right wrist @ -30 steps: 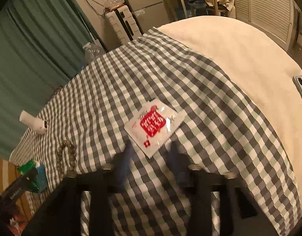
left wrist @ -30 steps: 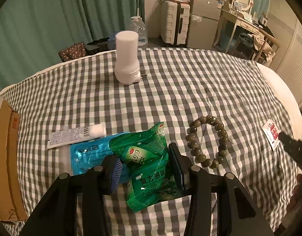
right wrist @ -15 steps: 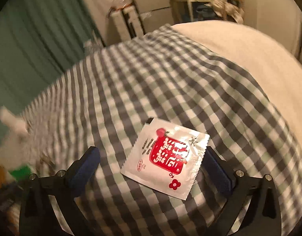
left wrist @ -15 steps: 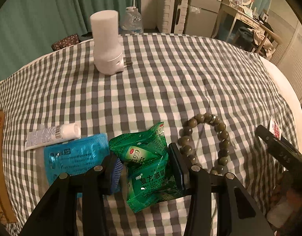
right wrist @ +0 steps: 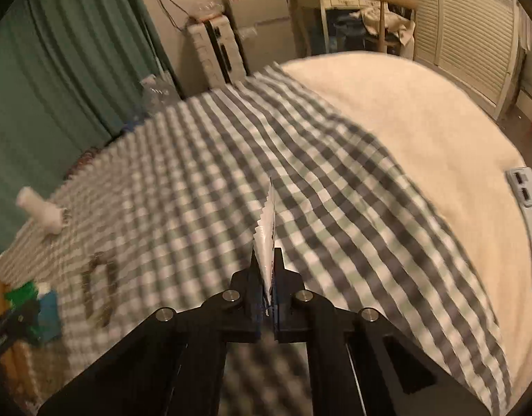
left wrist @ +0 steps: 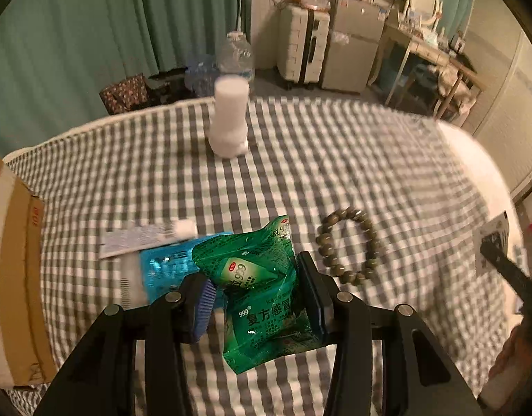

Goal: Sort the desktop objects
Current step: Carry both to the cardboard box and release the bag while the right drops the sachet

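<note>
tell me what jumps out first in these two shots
The crinkled green foil medicine sachet fills the left view, pinched in the left gripper above the grey-and-white checked cloth. In the right view, the right gripper clamps a thin white serrated-edge packet edge-on. A white cylindrical plastic device stands upright at the cloth's far edge.

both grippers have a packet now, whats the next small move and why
Probably carry the left gripper over to the cardboard box at the left edge and drop the green packet there. Its fingers are clamped on the packet, held clear of the checked cloth, and the box is the only container in view. The right gripper grips the white sachet edge-on and could follow.
</note>
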Action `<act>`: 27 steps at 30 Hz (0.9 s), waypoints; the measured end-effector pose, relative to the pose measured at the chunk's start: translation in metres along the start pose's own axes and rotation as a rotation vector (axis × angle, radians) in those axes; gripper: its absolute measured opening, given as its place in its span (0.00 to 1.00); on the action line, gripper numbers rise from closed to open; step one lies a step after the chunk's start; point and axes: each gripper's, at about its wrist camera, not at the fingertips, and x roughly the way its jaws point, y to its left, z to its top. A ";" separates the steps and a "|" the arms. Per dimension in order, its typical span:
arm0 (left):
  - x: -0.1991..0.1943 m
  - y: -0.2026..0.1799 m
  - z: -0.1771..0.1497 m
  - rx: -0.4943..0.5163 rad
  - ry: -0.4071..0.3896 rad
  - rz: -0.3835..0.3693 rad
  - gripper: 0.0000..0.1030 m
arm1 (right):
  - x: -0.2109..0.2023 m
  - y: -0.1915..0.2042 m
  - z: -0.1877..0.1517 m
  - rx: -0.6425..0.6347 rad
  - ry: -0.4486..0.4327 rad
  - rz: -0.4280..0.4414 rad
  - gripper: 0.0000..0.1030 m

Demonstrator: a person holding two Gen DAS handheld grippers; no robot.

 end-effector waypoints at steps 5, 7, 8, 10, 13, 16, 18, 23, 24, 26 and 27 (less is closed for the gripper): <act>-0.061 0.012 0.001 -0.016 -0.071 -0.030 0.43 | -0.070 0.020 -0.004 -0.007 -0.051 0.128 0.03; -0.082 0.016 0.002 -0.020 -0.092 -0.035 0.43 | -0.100 0.032 -0.008 -0.024 -0.069 0.164 0.03; -0.096 0.022 0.000 -0.026 -0.105 -0.044 0.43 | -0.112 0.038 -0.011 -0.029 -0.081 0.178 0.03; -0.117 0.033 -0.002 -0.042 -0.121 -0.054 0.43 | -0.137 0.054 -0.014 -0.046 -0.081 0.231 0.03; -0.152 0.054 0.000 -0.066 -0.140 -0.058 0.43 | -0.179 0.087 -0.023 -0.102 -0.088 0.284 0.03; -0.192 0.084 -0.002 -0.092 -0.190 -0.073 0.43 | -0.216 0.131 -0.034 -0.169 -0.101 0.342 0.03; -0.216 0.106 -0.003 -0.096 -0.213 -0.067 0.43 | -0.235 0.165 -0.043 -0.212 -0.119 0.388 0.03; -0.256 0.167 -0.007 -0.108 -0.243 0.017 0.43 | -0.264 0.247 -0.064 -0.317 -0.125 0.489 0.03; -0.263 0.179 -0.011 -0.128 -0.264 0.035 0.43 | -0.266 0.264 -0.068 -0.334 -0.115 0.518 0.03; -0.278 0.207 -0.016 -0.152 -0.301 0.081 0.43 | -0.267 0.291 -0.077 -0.361 -0.102 0.559 0.03; -0.282 0.220 -0.019 -0.161 -0.307 0.099 0.43 | -0.266 0.308 -0.082 -0.383 -0.094 0.573 0.03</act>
